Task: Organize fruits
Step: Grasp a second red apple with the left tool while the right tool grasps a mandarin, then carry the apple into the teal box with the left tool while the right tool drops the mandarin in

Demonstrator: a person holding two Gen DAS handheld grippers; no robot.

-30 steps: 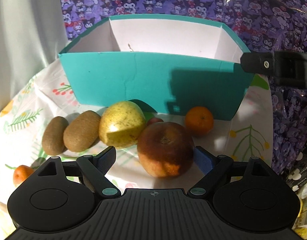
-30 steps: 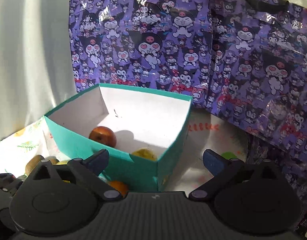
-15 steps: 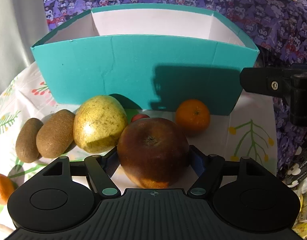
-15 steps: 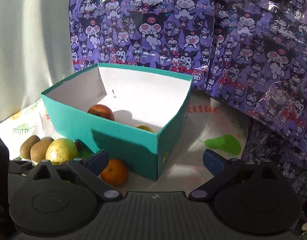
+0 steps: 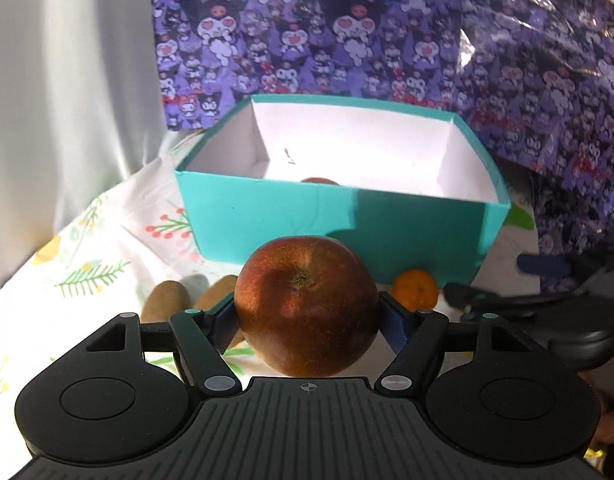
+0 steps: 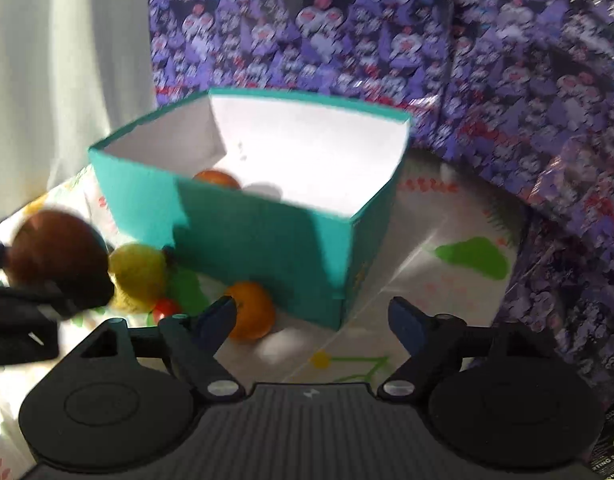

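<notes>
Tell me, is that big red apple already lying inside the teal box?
No, the apple is gripped between the left gripper's jaws, in front of the teal box.

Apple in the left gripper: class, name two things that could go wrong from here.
1. The apple is round and held only at its sides by the left gripper; it may slip before reaching the box.
2. The right gripper, jaws closing with nothing between them, sits beside the orange and may knock it away.

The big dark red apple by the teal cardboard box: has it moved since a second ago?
Yes. The big dark red apple, clamped in the left gripper, has come up off the flowered tablecloth toward the rim of the teal cardboard box.
</notes>
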